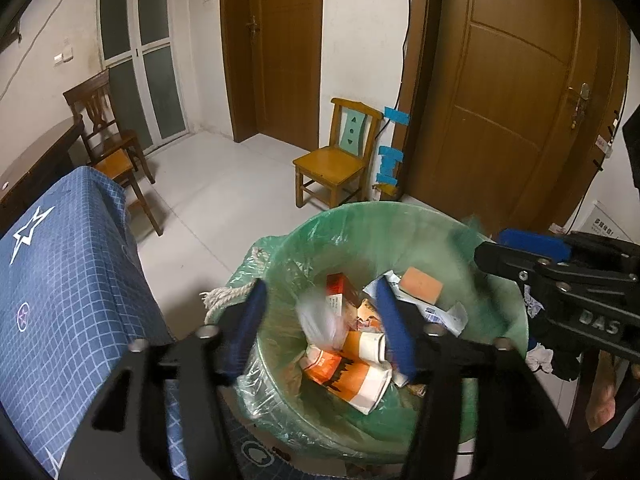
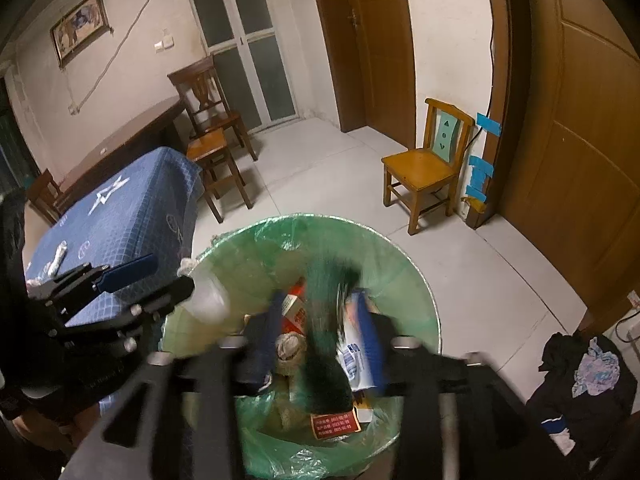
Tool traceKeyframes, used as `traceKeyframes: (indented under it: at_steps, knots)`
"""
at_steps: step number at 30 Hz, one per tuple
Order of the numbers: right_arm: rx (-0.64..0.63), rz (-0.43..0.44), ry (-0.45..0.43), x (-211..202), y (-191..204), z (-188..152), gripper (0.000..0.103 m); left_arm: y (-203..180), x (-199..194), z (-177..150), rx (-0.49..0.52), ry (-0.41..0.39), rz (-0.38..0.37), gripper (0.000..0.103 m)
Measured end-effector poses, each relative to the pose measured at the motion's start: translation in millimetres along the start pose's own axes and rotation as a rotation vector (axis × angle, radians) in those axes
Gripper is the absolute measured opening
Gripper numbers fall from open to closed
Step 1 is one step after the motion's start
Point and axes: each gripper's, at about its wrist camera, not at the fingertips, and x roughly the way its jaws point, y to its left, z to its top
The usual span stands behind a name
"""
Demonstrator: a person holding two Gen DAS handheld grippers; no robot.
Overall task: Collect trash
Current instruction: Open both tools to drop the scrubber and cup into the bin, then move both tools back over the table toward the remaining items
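A bin lined with a green bag (image 1: 360,224) (image 2: 416,280) stands on the floor beside the blue-clothed table. It holds orange paper cups (image 1: 352,376), cartons and a peach sponge (image 1: 422,284). My left gripper (image 1: 320,320) is open over the bin; a blurred clear plastic piece (image 1: 316,312) is between its fingers, dropping. My right gripper (image 2: 320,336) is open over the bin, and a blurred dark green object (image 2: 328,320) falls between its fingers. Each gripper shows in the other's view: the right one (image 1: 520,248), the left one (image 2: 132,272).
The blue checked tablecloth (image 1: 68,280) (image 2: 120,216) lies left of the bin, with white scraps (image 2: 58,258) on it. A small yellow chair (image 1: 336,152) and brown doors (image 1: 512,92) stand behind. Dark wooden chairs (image 2: 208,120) are farther left. A pile of dark clothes (image 2: 580,384) lies right.
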Motion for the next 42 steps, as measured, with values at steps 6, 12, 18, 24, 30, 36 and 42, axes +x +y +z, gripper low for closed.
traceKeyframes:
  at_steps: [6,12,18,24,30,36,42]
  knots:
    - [0.011,0.001,-0.009,-1,-3,-1,0.051,5,0,-1,-0.011,0.005,0.012,0.066]
    - [0.013,0.001,-0.013,-3,-4,-2,0.051,4,-6,-5,0.002,0.006,0.013,0.066]
    - [-0.014,0.022,-0.070,-21,11,-13,0.055,18,-31,-13,0.001,-0.007,0.019,0.066]
    - [-0.058,0.076,-0.131,-41,48,-36,0.069,43,-76,-30,0.009,-0.042,0.044,0.066]
    - [-0.096,0.138,-0.179,-56,91,-53,0.081,70,-119,-44,0.017,-0.074,0.065,0.066]
    - [-0.150,0.208,-0.171,-62,139,-62,0.085,125,-172,-52,-0.021,-0.080,0.081,0.074]
    - [-0.206,0.276,-0.126,-52,189,-67,0.086,211,-223,-64,-0.114,-0.073,0.187,0.074]
